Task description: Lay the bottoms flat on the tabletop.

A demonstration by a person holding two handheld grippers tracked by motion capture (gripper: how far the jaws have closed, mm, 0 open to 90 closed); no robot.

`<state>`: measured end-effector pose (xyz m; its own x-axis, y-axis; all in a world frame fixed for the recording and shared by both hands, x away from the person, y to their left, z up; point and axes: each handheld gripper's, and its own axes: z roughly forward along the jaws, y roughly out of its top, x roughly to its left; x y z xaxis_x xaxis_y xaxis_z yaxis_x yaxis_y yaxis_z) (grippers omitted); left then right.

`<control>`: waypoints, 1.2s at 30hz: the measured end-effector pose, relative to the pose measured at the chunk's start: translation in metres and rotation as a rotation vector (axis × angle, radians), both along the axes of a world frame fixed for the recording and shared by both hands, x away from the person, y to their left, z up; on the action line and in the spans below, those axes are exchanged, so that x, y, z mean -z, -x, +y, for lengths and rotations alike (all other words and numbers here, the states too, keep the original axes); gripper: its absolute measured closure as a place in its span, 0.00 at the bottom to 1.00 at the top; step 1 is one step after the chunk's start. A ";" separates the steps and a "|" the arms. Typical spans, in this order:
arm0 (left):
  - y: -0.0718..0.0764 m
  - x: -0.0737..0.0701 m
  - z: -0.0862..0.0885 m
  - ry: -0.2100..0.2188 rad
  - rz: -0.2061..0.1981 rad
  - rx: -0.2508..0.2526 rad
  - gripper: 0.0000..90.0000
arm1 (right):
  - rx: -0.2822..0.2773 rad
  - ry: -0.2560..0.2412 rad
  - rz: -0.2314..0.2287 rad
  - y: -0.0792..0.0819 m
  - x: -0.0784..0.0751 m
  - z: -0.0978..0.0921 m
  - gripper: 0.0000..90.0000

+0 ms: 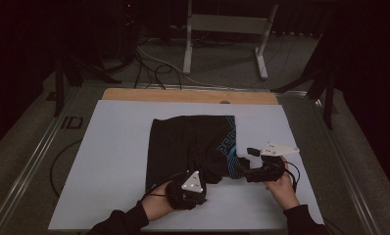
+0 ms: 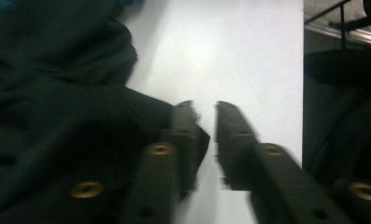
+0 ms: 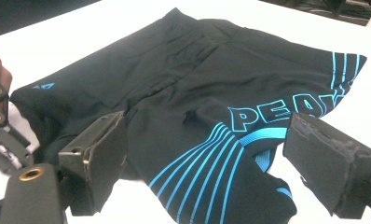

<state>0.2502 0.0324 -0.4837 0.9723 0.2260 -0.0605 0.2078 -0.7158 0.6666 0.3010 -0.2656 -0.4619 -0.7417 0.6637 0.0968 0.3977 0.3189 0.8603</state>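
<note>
The left gripper (image 1: 199,182), held at the near edge of the table, sits at the near corner of a pair of black shorts (image 1: 193,144); in the left gripper view its jaws stand a little apart, one of them lying against a fold of the dark cloth (image 2: 72,116), with white tabletop showing through the gap. To its right, the right gripper (image 1: 247,164) points left at the shorts' near right corner. In the right gripper view its jaws are spread wide on either side of the cloth's blue-striped edge (image 3: 230,186), gripping nothing. The shorts lie flat at the middle of the white table (image 1: 109,161), their blue lettering and stripes running down the right side. A wooden strip (image 1: 183,96) borders the table's far edge, and beyond it stands a grey metal frame (image 1: 227,29) on the dim floor.
</note>
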 end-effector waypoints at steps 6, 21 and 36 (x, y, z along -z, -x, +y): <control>0.000 -0.025 0.050 0.086 -0.084 -0.078 0.64 | 0.002 -0.005 0.001 0.001 0.000 -0.003 0.15; 0.032 0.000 0.133 -0.003 -0.104 -0.229 0.70 | 0.006 -0.002 0.012 0.004 0.003 -0.005 0.15; 0.020 0.021 0.132 -0.102 -0.106 -0.309 0.90 | 0.001 0.006 0.016 0.003 0.004 -0.003 0.16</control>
<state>0.2301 0.1640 -0.5043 0.8565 0.5106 0.0753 0.3587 -0.6939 0.6244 0.2978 -0.2691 -0.4664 -0.7395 0.6650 0.1043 0.4113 0.3238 0.8520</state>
